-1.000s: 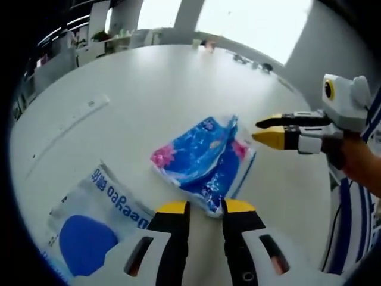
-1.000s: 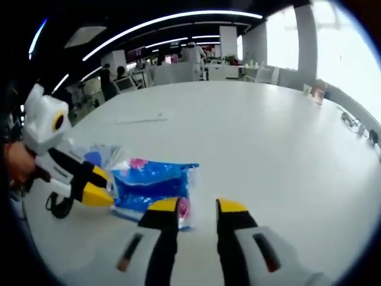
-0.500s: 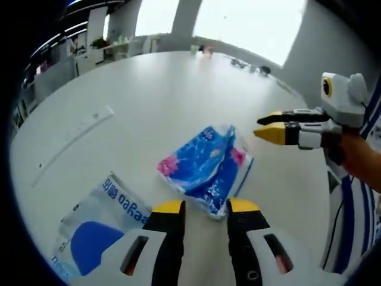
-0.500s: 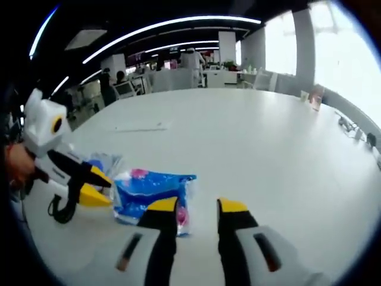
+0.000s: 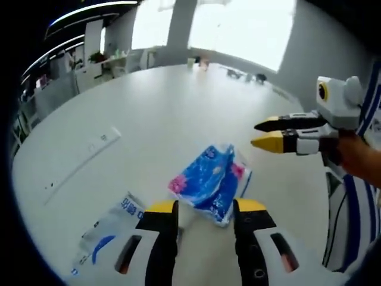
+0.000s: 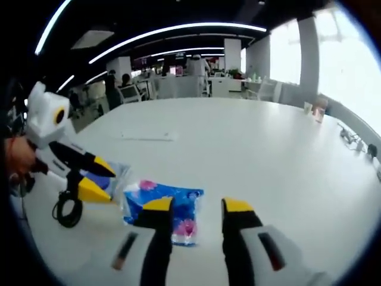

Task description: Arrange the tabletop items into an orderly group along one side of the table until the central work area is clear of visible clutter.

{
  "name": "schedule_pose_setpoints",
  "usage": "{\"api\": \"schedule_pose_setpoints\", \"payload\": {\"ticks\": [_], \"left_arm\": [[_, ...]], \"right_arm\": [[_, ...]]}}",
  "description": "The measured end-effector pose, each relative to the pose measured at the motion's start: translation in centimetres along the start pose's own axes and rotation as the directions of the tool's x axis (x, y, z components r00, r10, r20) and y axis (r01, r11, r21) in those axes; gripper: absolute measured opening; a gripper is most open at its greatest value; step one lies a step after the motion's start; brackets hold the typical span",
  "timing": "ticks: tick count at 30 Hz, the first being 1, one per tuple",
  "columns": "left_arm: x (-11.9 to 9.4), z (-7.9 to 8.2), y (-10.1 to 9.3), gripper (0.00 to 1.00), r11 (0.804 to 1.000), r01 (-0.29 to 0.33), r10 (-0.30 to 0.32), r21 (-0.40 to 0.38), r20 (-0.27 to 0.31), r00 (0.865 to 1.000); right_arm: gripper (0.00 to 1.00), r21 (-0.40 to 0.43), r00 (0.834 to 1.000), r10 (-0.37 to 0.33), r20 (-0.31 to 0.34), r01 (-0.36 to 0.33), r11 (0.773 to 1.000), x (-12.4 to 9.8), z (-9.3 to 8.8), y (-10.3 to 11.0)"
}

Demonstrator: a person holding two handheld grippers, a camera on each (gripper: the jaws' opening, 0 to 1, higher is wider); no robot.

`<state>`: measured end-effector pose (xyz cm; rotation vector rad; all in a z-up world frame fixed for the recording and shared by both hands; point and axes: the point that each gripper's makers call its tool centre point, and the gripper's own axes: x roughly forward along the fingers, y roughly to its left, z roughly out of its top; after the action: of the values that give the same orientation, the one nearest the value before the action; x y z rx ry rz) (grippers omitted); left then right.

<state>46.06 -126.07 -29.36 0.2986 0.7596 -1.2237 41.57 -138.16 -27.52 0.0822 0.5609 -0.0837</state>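
Observation:
A blue tissue pack [image 5: 209, 183] with pink flowers lies flat on the white table [image 5: 161, 113], just beyond my left gripper [image 5: 206, 208], whose jaws stand apart with nothing between them. A white and blue bag [image 5: 107, 239] lies to the pack's left. My right gripper [image 5: 261, 134] comes in from the right, open, above the table beside the pack. In the right gripper view the pack [image 6: 180, 200] sits just ahead of the open right gripper [image 6: 197, 205]. There the left gripper [image 6: 105, 184] hovers open over the bag [image 6: 113, 177].
A thin white strip [image 5: 83, 158] lies on the table to the left. A black cable coil [image 6: 68, 212] sits near the table's edge. A cup [image 6: 317, 108] and small dark items [image 6: 359, 138] stand along the far edge. Desks and chairs are beyond.
Both grippers have drawn back and up from the pack, so it looks smaller. The pack and the bag lie where they were. Both grippers stay open.

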Motion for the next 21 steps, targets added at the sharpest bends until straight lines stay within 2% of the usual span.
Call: {"api": "schedule_pose_setpoints", "payload": {"ticks": [6, 21], "left_arm": [[-1.0, 1.1, -0.1, 0.41, 1.000, 0.011, -0.012, 0.027, 0.038, 0.999], [-5.0, 3.7, 0.0, 0.46, 0.998, 0.007, -0.015, 0.066, 0.125, 0.992]], "right_arm": [[0.32, -0.010, 1.000, 0.009, 0.025, -0.008, 1.000, -0.4, 1.0, 0.6], [0.37, -0.031, 0.996, 0.033, 0.080, -0.030, 0.999, -2.0, 3.6, 2.8]]}}
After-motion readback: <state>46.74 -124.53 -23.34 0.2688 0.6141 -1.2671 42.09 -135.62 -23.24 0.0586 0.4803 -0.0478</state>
